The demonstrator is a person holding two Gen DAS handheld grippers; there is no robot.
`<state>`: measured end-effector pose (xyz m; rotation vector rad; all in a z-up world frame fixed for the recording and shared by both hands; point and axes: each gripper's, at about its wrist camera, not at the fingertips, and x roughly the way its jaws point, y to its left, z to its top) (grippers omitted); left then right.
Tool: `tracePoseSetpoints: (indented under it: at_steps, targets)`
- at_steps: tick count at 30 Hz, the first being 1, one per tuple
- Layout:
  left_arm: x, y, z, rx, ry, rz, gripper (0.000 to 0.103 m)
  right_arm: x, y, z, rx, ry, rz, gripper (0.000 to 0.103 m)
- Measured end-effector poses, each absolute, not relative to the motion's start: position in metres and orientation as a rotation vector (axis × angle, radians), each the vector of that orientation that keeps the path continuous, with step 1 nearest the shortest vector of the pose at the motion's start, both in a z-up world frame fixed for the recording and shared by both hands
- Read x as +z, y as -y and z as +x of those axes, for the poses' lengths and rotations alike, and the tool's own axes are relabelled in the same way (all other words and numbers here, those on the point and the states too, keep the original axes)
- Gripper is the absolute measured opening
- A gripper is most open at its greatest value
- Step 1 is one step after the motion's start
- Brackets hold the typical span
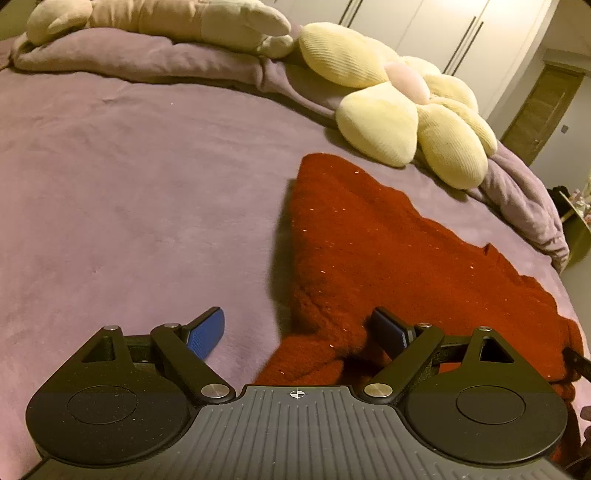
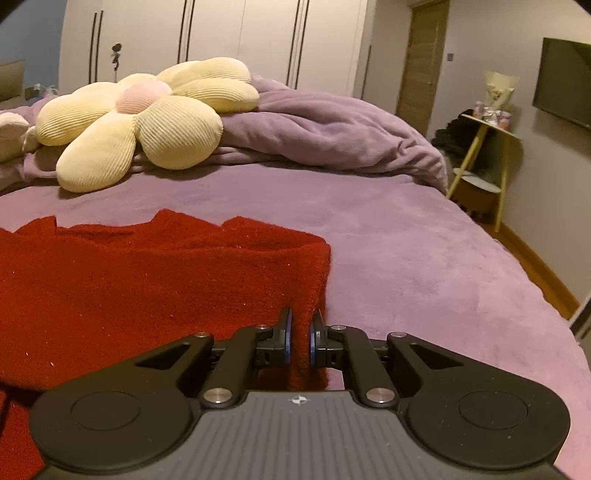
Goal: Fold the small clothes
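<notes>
Your right tool [image 2: 300, 332] is clamped on the near right corner of the red knit garment [image 2: 147, 288] spread on the purple bed [image 2: 406, 258], ready to lift a fold, while your left tool [image 1: 299, 328] stands apart, the garment's edge between its pads from 12 to 3 o'clock.

The sweater [image 2: 147, 280] is deep red, flecked with tiny glittering specks. The bed [image 1: 129, 177] is covered in plain soft purple. The flower cushion [image 2: 140, 118] has pale yellow ribbed petals around a light pink centre. A plush toy [image 1: 159, 18] is beige. The fingers [image 1: 207, 332] carry blue pads on black arms. The wardrobe [image 2: 229, 33] is white with dark vertical handles.
</notes>
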<state>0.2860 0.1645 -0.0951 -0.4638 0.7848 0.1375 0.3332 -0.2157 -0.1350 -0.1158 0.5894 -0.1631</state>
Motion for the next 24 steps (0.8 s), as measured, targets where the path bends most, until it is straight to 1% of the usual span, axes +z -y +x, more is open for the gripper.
tracePoseSetpoints:
  at_steps: [1,2,3,4,7,10,13,17,18,23,24]
  targets:
    - [-0.094,-0.165,0.286,0.145,-0.782,-0.460,0.091,-0.137,0.218,0.336,-0.176,-0.608,-0.131,0.015]
    - [-0.092,-0.165,0.286,0.152,-0.779,-0.457,0.091,-0.136,0.220,0.336,-0.191,-0.612,-0.139,0.025]
    - [-0.088,-0.166,0.284,0.162,-0.767,-0.456,0.090,-0.133,0.221,0.334,-0.212,-0.604,-0.131,0.031]
    - [-0.082,-0.166,0.281,0.162,-0.747,-0.455,0.090,-0.129,0.222,0.332,-0.223,-0.598,-0.117,0.032]
    - [-0.061,-0.160,0.275,0.111,-0.674,-0.441,0.090,-0.117,0.219,0.318,-0.177,-0.548,-0.075,0.032]
    - [-0.050,-0.144,0.285,0.032,-0.664,-0.399,0.091,-0.111,0.206,0.310,-0.101,-0.519,-0.040,0.032]
    - [-0.058,-0.124,0.302,-0.010,-0.712,-0.330,0.091,-0.114,0.189,0.314,-0.046,-0.541,-0.042,0.031]
    - [-0.080,-0.109,0.327,0.015,-0.800,-0.265,0.088,-0.138,0.178,0.336,-0.068,-0.640,-0.090,0.028]
    - [-0.083,-0.106,0.333,0.027,-0.806,-0.240,0.088,-0.144,0.178,0.341,-0.079,-0.638,-0.113,0.028]
    - [-0.096,-0.100,0.361,0.065,-0.820,-0.164,0.097,-0.150,0.176,0.369,-0.100,-0.653,-0.157,0.028]
    - [-0.097,-0.102,0.364,0.077,-0.821,-0.168,0.098,-0.151,0.176,0.375,-0.101,-0.654,-0.161,0.028]
